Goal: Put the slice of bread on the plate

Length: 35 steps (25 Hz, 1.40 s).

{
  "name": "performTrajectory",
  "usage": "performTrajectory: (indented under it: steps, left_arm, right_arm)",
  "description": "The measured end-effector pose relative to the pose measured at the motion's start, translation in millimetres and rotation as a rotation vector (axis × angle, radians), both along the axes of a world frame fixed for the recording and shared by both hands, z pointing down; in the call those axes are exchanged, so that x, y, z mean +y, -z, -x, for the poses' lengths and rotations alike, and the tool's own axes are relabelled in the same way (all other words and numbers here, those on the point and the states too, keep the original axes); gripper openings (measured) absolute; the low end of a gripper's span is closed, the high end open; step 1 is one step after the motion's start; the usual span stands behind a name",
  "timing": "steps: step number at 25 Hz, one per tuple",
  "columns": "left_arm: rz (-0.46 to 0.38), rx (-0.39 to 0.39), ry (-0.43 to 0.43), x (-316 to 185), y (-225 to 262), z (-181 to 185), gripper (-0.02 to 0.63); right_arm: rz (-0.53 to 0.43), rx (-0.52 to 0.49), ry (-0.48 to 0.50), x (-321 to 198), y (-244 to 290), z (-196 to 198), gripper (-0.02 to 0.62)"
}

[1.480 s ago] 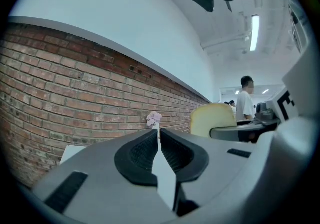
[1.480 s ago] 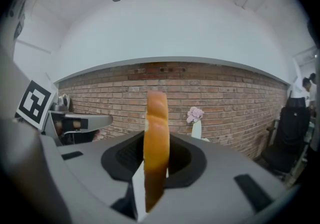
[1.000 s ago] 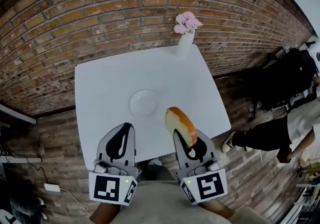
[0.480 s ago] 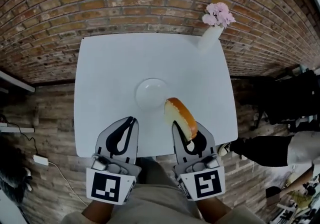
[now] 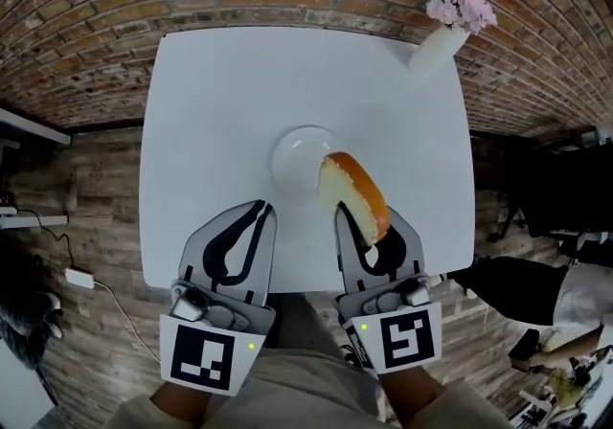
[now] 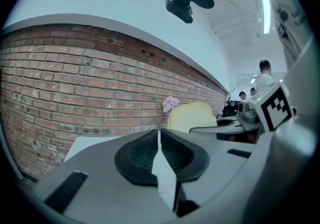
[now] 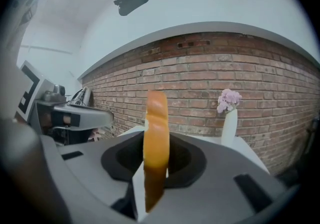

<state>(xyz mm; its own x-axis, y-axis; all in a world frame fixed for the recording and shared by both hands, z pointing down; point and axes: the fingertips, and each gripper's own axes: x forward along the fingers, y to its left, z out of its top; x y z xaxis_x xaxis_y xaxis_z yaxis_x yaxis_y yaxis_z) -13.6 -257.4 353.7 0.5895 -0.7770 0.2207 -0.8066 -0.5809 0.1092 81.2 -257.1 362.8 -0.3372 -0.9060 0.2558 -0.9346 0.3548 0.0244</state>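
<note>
My right tongs [image 5: 369, 226] pinch bread [image 5: 352, 195] by lower edge, slice upright, in air by plate [image 5: 285, 145] right rim. Bread likely light, soft, squashy: hold gently, near crust. Left tongs [image 5: 254, 214] closed, empty.

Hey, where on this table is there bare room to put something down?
Bare: the left strip of the table, from plate to left edge, and the back stretch between plate and vase. Crowded: the near edge, where the left gripper and the right gripper with the bread hang, bread by the plate's right rim.
</note>
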Motion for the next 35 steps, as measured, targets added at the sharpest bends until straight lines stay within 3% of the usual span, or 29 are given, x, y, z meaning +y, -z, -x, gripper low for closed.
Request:
performTrajectory:
  steps: [8,18,28,35]
  left_arm:
    - [0.006,-0.037,0.01,-14.7,-5.9,4.4,0.026]
    - [0.032,-0.056,0.022,-31.3,-14.4,7.6,0.026]
    - [0.058,-0.051,0.035,-35.2,-21.0,9.6,0.026]
    - [0.062,-0.052,0.046,-39.2,-23.0,13.8,0.026]
  right_arm:
    - [0.05,-0.031,0.018,-32.5,-26.6,1.3,0.095]
    - [0.211,-0.052,0.156,-52.5,-82.5,28.3,0.095]
    - [0.376,-0.178,0.242,-55.3,-120.7,48.4,0.095]
    - [0.437,-0.259,0.227,-62.2,-134.7,46.6,0.095]
